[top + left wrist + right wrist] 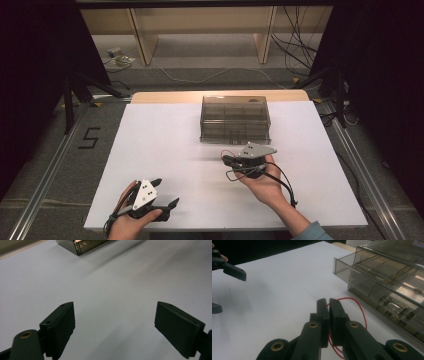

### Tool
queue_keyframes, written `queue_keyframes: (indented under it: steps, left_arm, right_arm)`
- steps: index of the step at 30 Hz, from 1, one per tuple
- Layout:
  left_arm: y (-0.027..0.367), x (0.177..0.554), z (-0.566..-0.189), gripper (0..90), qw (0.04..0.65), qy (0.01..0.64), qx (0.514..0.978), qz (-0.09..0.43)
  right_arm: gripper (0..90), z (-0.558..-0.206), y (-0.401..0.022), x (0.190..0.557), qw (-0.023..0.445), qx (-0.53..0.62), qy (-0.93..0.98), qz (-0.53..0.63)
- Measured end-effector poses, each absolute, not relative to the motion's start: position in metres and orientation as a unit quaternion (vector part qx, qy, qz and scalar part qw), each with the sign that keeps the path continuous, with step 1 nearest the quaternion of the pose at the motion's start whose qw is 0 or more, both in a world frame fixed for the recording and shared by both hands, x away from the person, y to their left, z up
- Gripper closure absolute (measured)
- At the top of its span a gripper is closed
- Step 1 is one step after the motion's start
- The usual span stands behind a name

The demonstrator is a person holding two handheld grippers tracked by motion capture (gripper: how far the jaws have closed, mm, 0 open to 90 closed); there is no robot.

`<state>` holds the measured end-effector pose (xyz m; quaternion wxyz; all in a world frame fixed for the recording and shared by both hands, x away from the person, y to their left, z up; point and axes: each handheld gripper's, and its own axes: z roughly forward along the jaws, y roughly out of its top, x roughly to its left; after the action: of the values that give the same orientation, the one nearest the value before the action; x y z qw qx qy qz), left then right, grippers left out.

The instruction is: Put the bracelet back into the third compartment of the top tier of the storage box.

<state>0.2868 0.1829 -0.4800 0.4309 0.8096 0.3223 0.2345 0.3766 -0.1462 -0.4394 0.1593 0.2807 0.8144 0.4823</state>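
Wire pinched in my right claw, beside the box.
Left claw gapes wide, empty, over bare desk; next, I judge, a drawer needs opening.

Left gripper low at near edge, fingers spread wide, right gripper pinched closed, held mid-table.

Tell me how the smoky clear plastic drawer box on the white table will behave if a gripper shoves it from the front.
The smoky clear plastic drawer box looks thin-walled and mostly empty, so it is probably light and would slide on the smooth white table rather than tip, being low and wide. Its drawers, with only a few small items visible inside, might rattle or shift. The hard glossy plastic may be slippery for the jaws.
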Motion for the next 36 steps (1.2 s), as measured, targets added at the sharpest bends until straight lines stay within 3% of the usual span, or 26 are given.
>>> queue_keyframes:
  steps: [36]
  left_arm:
    - [0.183,0.287,-0.480,16.4,0.431,0.323,0.809,0.236]
  right_arm:
    - [87.3,-0.427,-0.153,0.379,0.171,0.286,0.803,0.493]
